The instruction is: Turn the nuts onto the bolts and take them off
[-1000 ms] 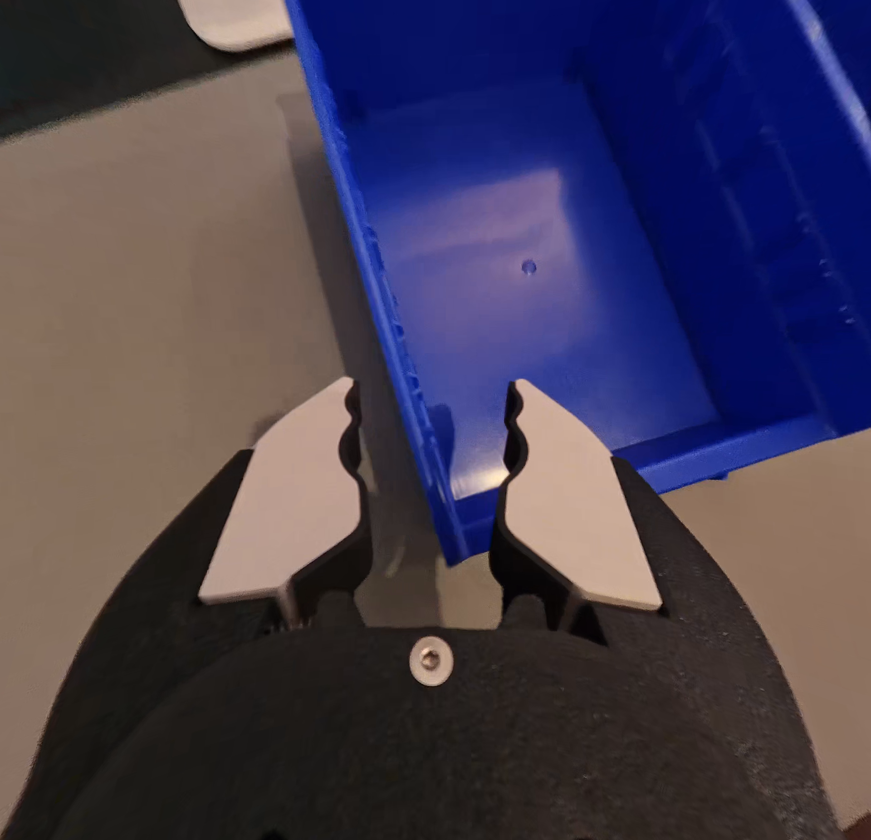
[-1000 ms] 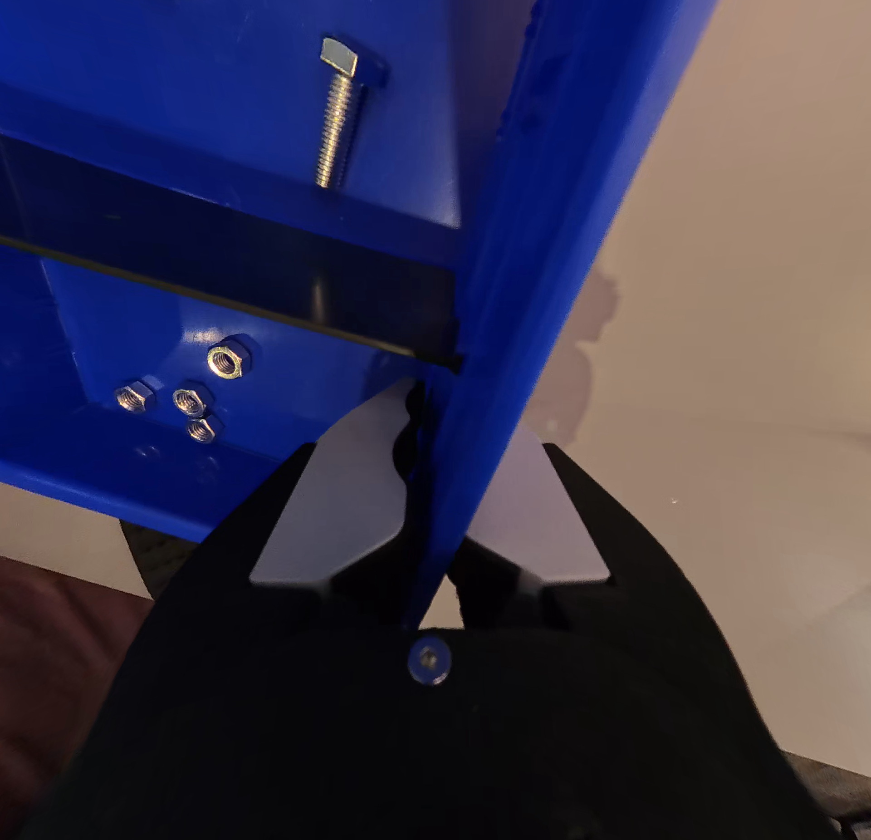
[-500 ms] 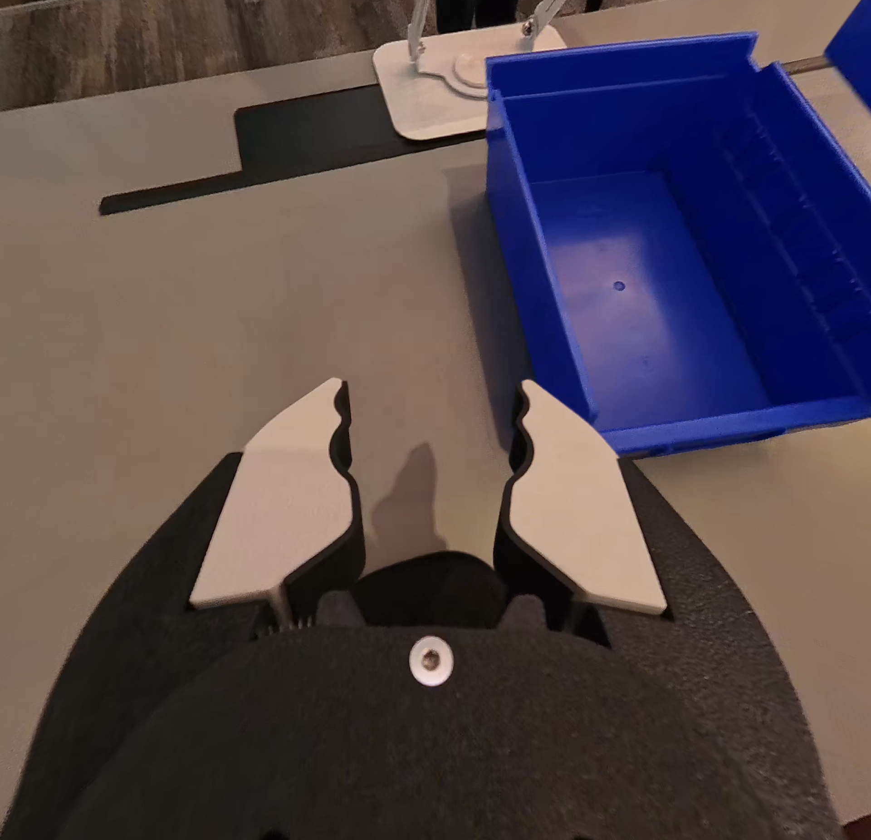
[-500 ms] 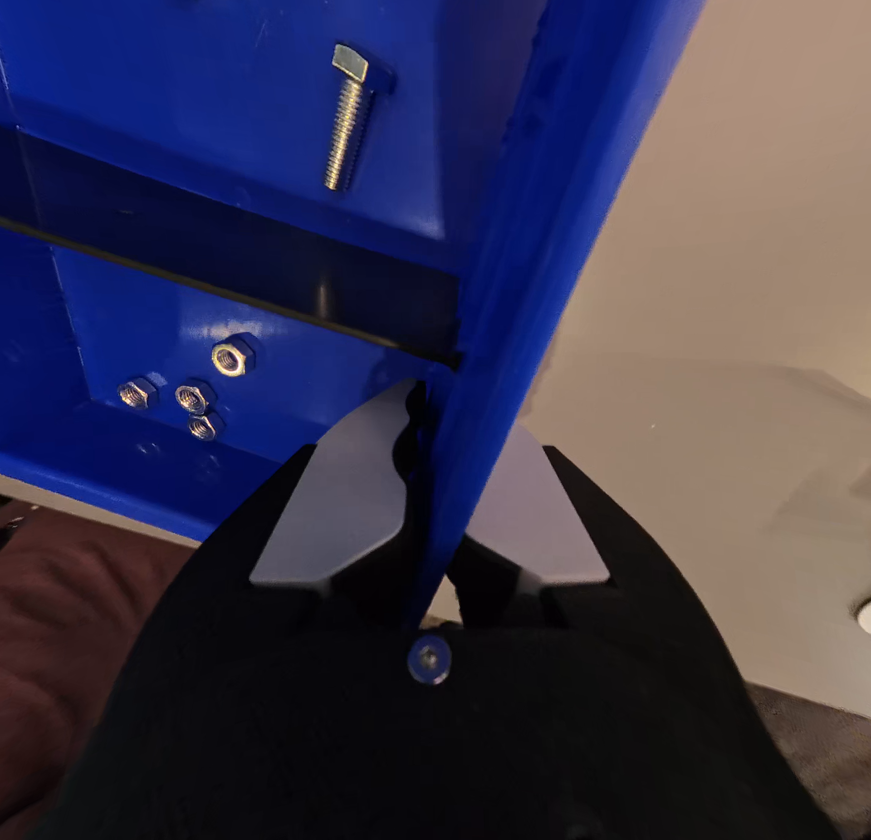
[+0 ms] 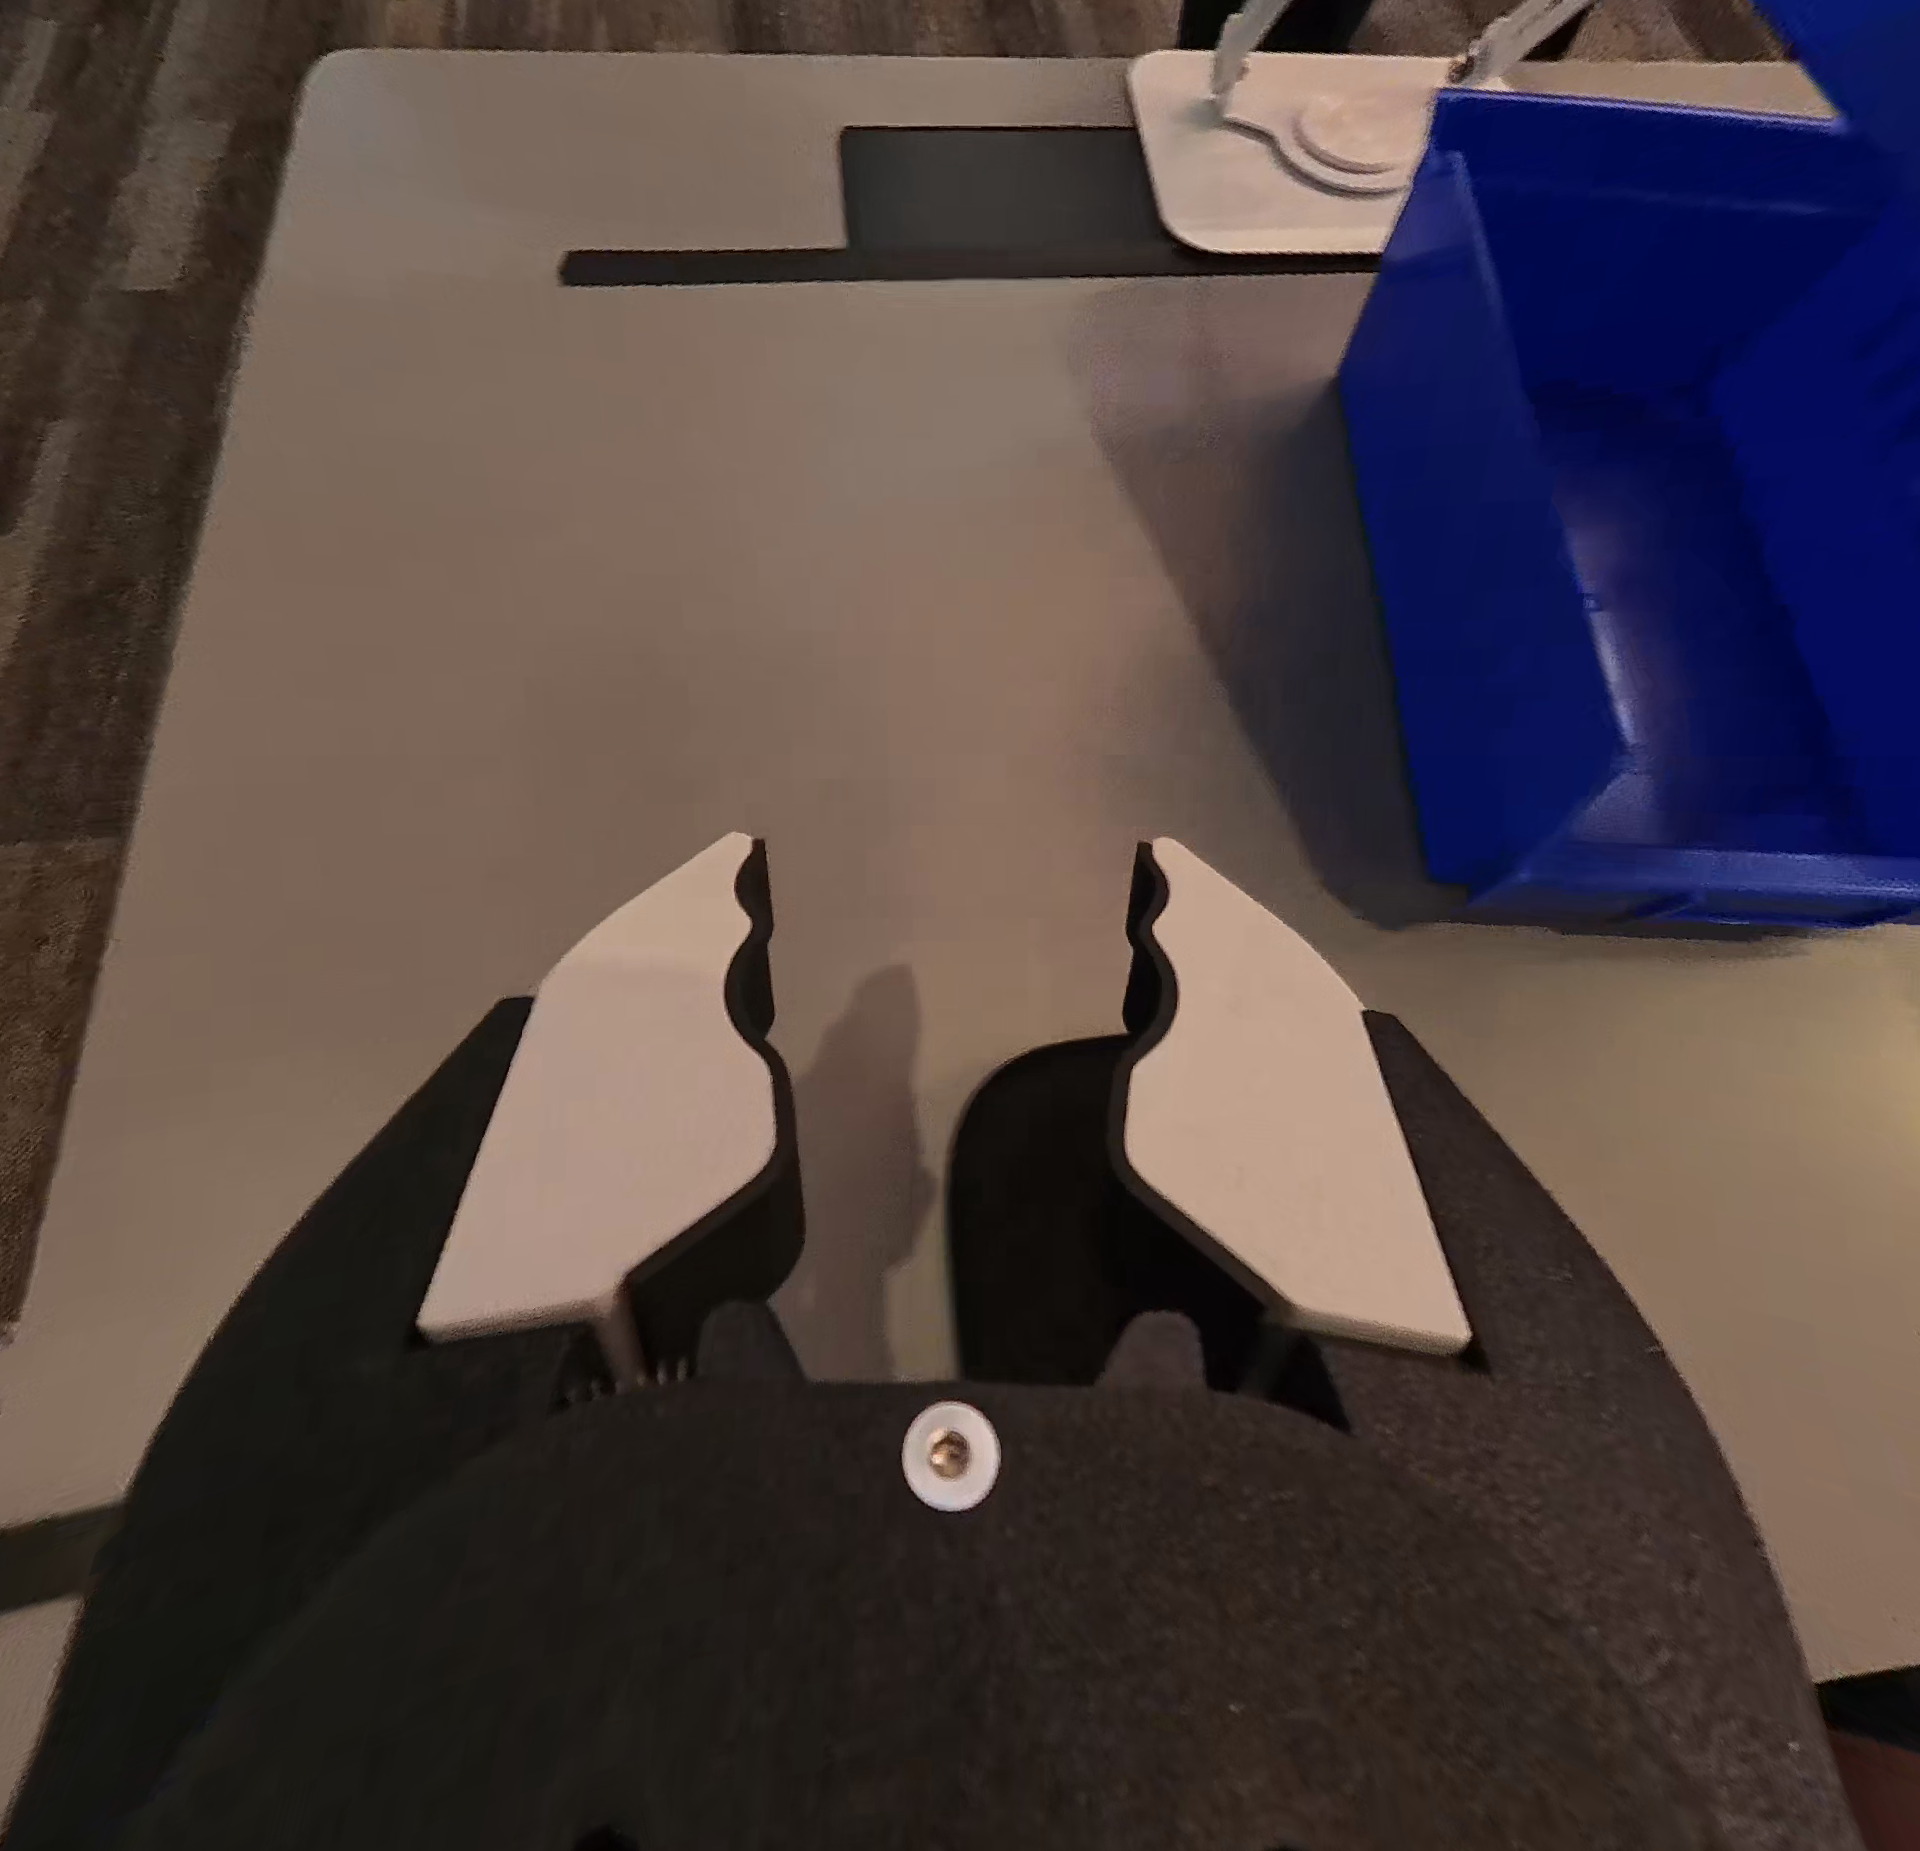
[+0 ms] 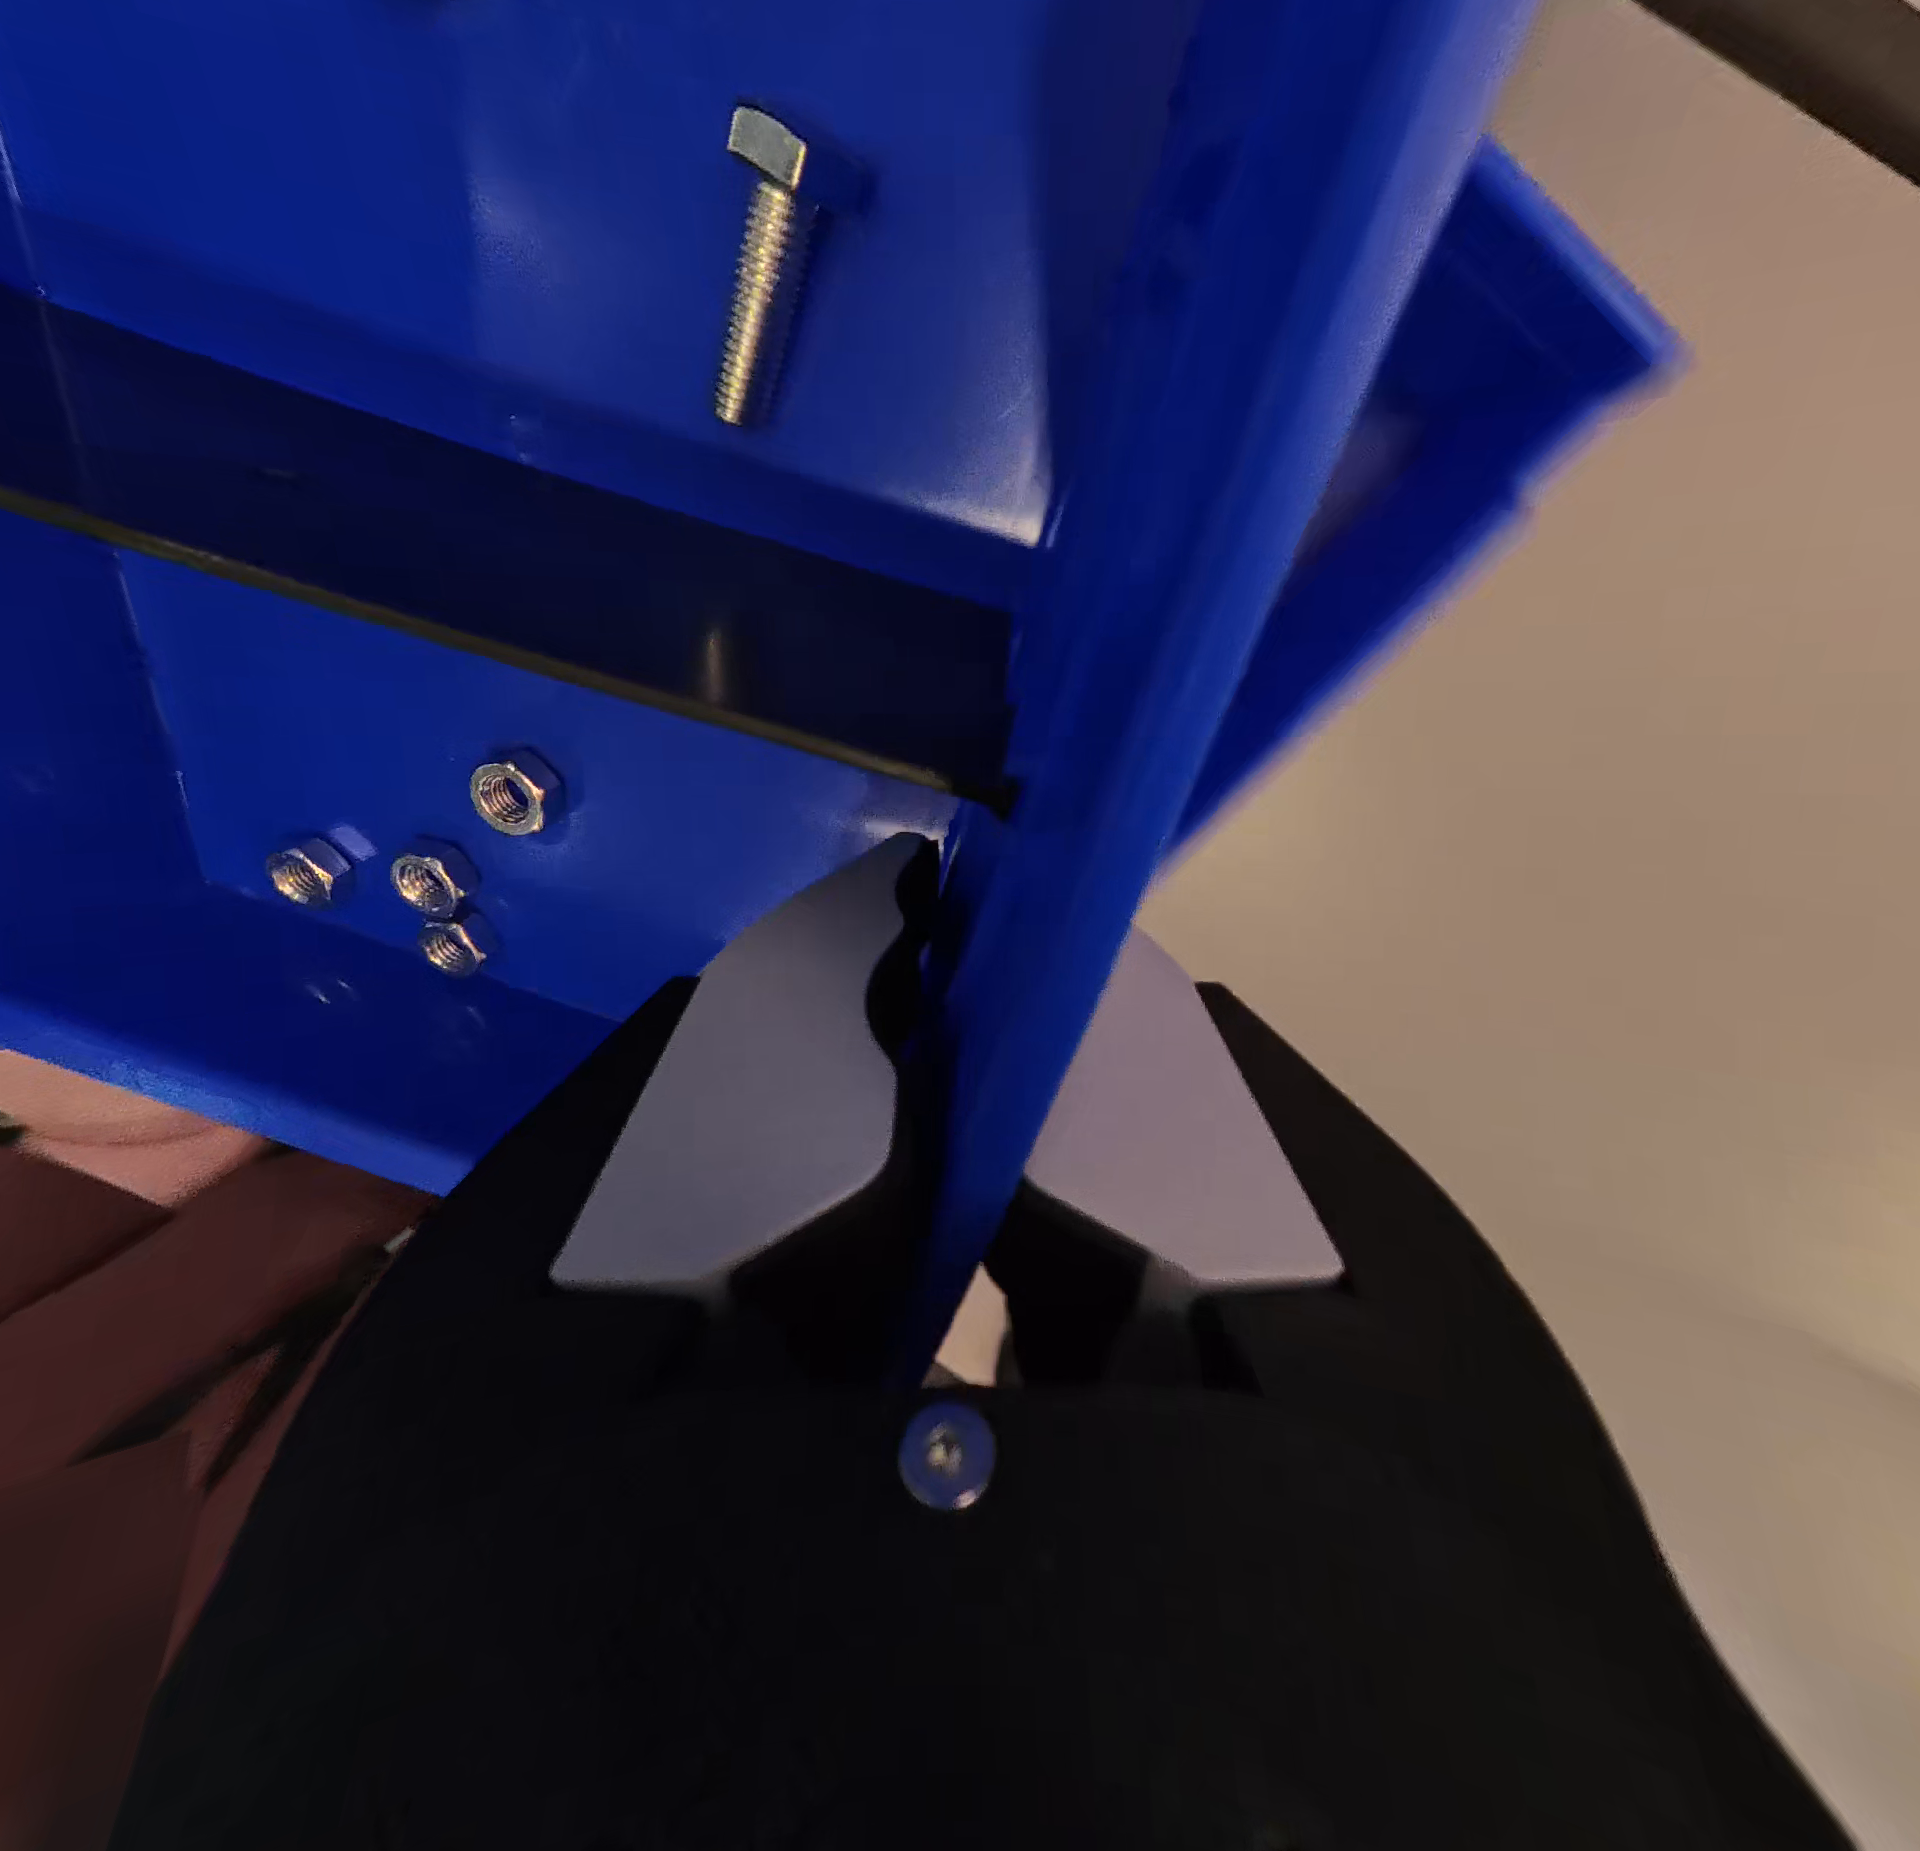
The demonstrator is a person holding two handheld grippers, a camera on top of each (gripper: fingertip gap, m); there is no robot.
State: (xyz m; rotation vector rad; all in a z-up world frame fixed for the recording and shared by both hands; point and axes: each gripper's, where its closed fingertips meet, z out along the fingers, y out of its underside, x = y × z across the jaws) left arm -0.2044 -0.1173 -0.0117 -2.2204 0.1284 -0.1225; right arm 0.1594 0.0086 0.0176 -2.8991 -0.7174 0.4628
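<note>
Nuts, four of them, lie clustered in the near compartment of a blue divided bin, and a bolt lies in the compartment beyond the dark divider. The right hand-held gripper is clamped on this bin's side wall, one finger inside and one outside. The left hand-held gripper hovers over the grey surface with fingers apart, holding nothing. An empty blue bin stands to its right.
</note>
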